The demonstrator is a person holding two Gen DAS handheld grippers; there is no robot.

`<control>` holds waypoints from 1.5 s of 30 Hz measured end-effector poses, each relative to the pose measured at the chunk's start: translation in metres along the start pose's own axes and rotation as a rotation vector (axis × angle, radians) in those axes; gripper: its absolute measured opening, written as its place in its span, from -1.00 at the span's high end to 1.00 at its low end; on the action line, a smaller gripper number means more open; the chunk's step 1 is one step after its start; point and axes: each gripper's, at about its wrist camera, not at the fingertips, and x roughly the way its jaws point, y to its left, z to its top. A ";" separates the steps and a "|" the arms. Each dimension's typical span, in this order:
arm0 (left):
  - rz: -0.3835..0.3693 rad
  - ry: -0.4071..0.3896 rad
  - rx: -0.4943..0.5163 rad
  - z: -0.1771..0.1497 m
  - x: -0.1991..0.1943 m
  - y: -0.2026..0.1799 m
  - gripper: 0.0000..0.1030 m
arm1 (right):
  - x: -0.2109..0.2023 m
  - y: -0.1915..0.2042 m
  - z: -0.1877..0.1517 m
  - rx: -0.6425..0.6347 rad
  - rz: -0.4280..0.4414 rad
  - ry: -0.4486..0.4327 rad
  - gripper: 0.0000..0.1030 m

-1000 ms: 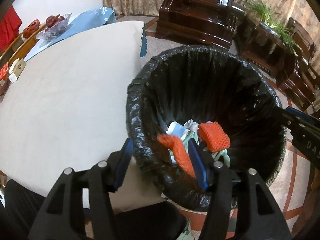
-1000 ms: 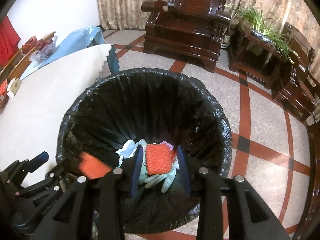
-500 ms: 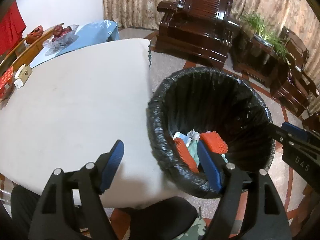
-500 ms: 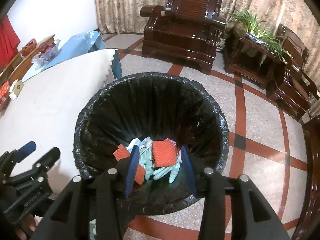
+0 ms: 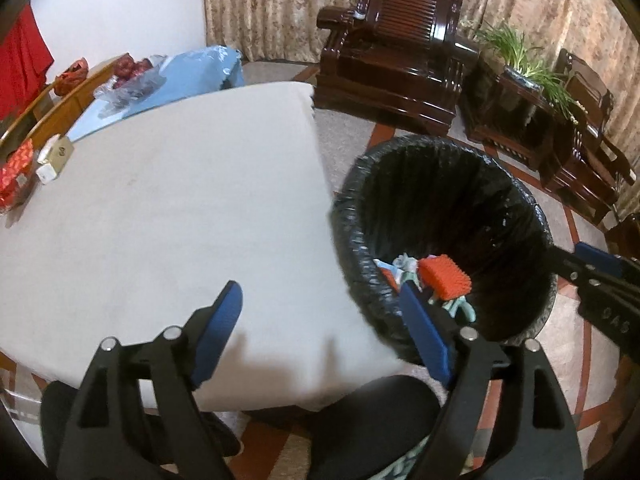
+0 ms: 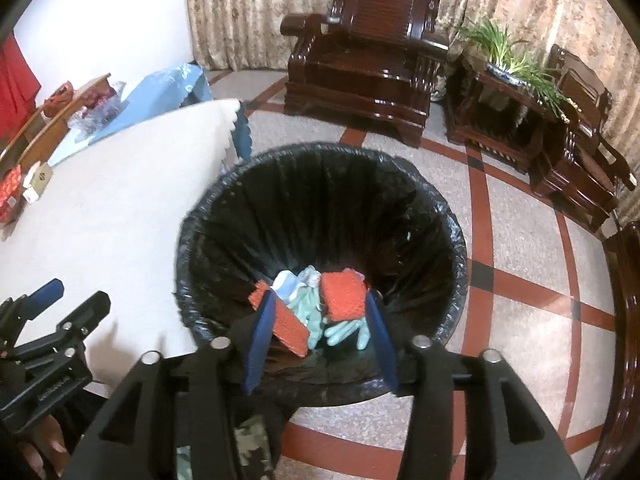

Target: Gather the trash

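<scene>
**Both grippers empty, trash in the bin, left one back over the table**

Left gripper (image 5: 318,326): fingers spread wide, nothing between them. A second ago its tips sat at the bin rim with an orange mesh piece between them; now that piece lies in the bin and the gripper has pulled back and swung left, so one finger hangs over the white tablecloth (image 5: 168,208) and the other over the bin's near rim. Judgement: the drop is done and this hand is free for the next pickup.

Right gripper (image 6: 320,332): also spread, empty, raised higher above the bin than a second ago, aimed straight down into it.

Trash bin (image 6: 456,248), black liner, stands on the floor touching the table edge. At its bottom, directly below the right fingers: two orange mesh pieces (image 6: 344,290), pale green gloves (image 6: 348,330) and a white-blue scrap.

The near stretch of tablecloth shows no loose trash. At the far left edge lie a small box (image 5: 56,154) and red packets (image 5: 16,172); whether these count as trash, cannot tell.

Beyond: dark wooden armchair (image 6: 360,60).
</scene>
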 end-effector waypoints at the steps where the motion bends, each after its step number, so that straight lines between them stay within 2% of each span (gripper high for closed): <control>1: -0.006 -0.007 -0.003 0.000 -0.005 0.006 -0.70 | -0.007 0.004 0.000 -0.001 0.000 -0.015 -0.09; 4: 0.006 -0.040 -0.013 0.002 -0.028 0.026 -0.77 | -0.029 0.019 0.002 0.010 0.009 -0.059 -0.38; 6: 0.046 -0.088 -0.007 0.004 -0.051 0.043 -0.84 | -0.041 0.030 0.005 0.016 0.020 -0.084 -0.57; 7: 0.062 -0.104 -0.010 0.006 -0.059 0.051 -0.89 | -0.048 0.037 0.007 0.020 0.025 -0.096 -0.61; 11: 0.101 -0.155 -0.035 0.011 -0.094 0.086 -0.90 | -0.065 0.066 0.010 0.026 0.059 -0.105 -0.74; 16: 0.180 -0.177 -0.059 0.016 -0.131 0.124 -0.90 | -0.091 0.113 0.010 -0.035 0.068 -0.157 -0.88; 20: 0.213 -0.239 -0.080 0.014 -0.165 0.152 -0.90 | -0.121 0.147 0.011 -0.065 0.119 -0.242 -0.88; 24: 0.282 -0.311 -0.090 0.012 -0.197 0.174 -0.90 | -0.155 0.172 0.014 -0.070 0.166 -0.339 -0.88; 30: 0.318 -0.394 -0.193 0.002 -0.246 0.211 -0.90 | -0.197 0.207 0.016 -0.095 0.230 -0.443 -0.88; 35: 0.360 -0.440 -0.220 -0.010 -0.275 0.228 -0.90 | -0.226 0.227 0.007 -0.125 0.238 -0.529 -0.88; 45: 0.429 -0.542 -0.269 -0.028 -0.332 0.241 -0.90 | -0.255 0.248 -0.005 -0.135 0.254 -0.591 -0.88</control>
